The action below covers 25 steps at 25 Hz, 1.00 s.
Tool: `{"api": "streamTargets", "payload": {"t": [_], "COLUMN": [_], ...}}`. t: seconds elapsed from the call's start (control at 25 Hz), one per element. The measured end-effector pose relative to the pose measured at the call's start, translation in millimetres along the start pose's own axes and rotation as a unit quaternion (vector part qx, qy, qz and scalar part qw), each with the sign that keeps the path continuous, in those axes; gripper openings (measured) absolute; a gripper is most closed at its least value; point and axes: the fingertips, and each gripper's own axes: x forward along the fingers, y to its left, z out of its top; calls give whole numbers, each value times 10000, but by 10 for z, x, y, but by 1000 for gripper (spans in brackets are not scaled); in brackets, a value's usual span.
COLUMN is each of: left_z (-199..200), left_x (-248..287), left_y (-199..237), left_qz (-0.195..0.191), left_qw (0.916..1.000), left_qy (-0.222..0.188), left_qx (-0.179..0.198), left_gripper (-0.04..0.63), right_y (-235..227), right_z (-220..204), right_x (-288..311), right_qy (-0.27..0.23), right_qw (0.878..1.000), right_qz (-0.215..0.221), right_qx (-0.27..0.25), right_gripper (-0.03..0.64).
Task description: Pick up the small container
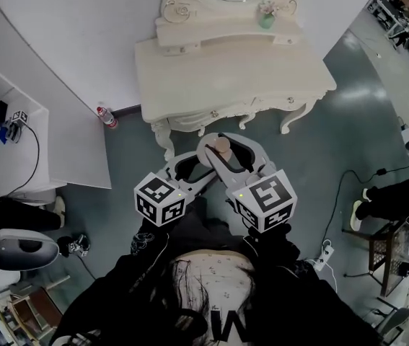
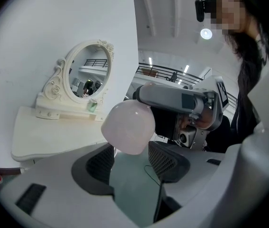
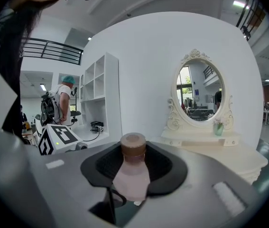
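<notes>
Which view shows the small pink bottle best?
The right gripper view: the small pink bottle with a brown cap fills the middle, cap and body, held in the right claw. The left gripper view shows only its rounded pink end; the head view, a tiny glimpse.

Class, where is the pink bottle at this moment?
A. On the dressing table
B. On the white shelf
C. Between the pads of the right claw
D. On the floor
C: the right gripper view shows the bottle upright between the pads of the right claw, and the head view shows it held short of the table.
</notes>
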Motion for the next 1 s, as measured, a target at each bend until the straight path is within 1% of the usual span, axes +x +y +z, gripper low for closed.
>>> {"api": "streamTargets", "payload": {"t": [0.52, 0.72, 1.0], "left_z": [-432, -543, -614], "left_x": [154, 151, 151], "left_y": [-756, -926, -1074], "left_qz": [391, 502, 532], "left_qw": [9992, 9987, 9986], "left_qy": [19, 49, 76], "left_qx": [-124, -82, -4], "left_gripper": [225, 225, 225], "right_y": [62, 114, 160], "right_z": [-332, -414, -458], "right_x": [-800, -989, -1155], "right_qy": [21, -27, -95], "right_qw": [9992, 9986, 9985], "right_qz": [395, 501, 524], "right_qx": [105, 135, 110], "right_gripper": [147, 147, 147]}}
